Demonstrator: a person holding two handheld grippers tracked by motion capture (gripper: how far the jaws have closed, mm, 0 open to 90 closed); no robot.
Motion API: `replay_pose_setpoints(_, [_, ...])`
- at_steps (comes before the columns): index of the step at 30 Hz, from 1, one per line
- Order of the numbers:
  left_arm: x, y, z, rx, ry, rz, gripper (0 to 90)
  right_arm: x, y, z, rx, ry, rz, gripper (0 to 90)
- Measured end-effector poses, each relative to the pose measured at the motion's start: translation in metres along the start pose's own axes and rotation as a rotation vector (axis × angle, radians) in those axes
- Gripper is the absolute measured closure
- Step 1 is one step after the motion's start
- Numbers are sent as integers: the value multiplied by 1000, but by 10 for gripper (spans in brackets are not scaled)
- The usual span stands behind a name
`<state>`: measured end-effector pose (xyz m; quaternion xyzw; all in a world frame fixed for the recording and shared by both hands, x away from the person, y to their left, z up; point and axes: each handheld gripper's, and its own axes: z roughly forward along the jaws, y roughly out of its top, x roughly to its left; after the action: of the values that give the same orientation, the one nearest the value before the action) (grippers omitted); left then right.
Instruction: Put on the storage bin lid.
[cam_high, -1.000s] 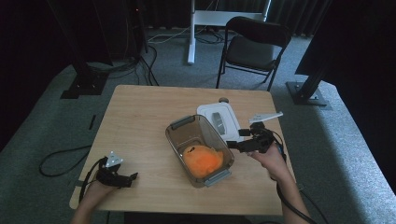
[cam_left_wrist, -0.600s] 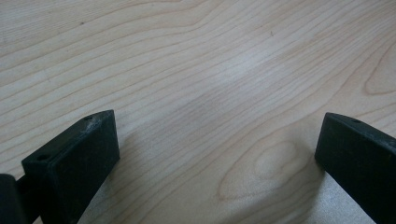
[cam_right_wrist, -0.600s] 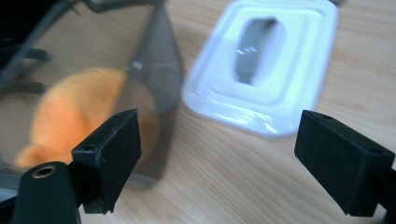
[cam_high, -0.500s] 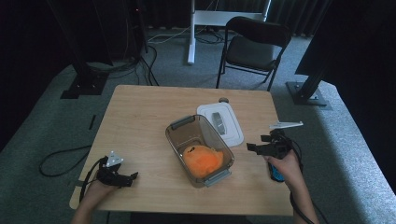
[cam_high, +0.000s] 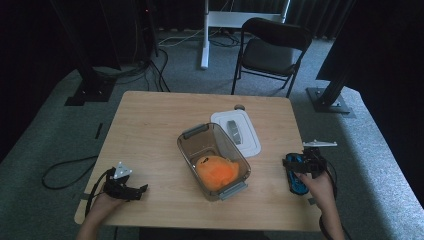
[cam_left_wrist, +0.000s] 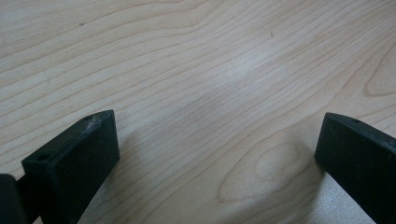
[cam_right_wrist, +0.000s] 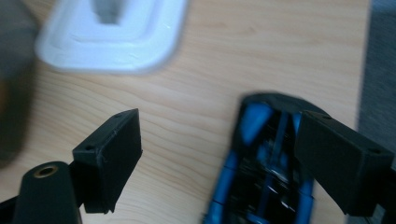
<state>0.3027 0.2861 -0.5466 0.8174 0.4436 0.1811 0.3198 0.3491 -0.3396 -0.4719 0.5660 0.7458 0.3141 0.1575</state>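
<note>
Both grippers gape wide, empty: right gripper over a blue toy, left gripper on wooden table

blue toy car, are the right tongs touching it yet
Cannot tell. In the right gripper view the right tongs stand open over the blue toy car; one jaw overlaps it, but blur hides any contact or gap.

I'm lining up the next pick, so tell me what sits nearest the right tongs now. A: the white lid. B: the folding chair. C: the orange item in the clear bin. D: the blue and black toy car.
D: the right tongs are open over the table's right edge, with the blue and black toy car lying partly under one jaw, while the white lid lies farther off.
</note>
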Motion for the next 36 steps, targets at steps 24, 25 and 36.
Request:
replay_pose_setpoints(24, [0,0,0,1,0,1,2,-14,-33,37,136,-132,52,152])
replay_pose_setpoints(25, [0,0,0,1,0,1,2,-14,-33,38,140,-136,51,152])
replay_pose_setpoints(36, [0,0,0,1,0,1,2,-10,-36,42,156,-177,31,192])
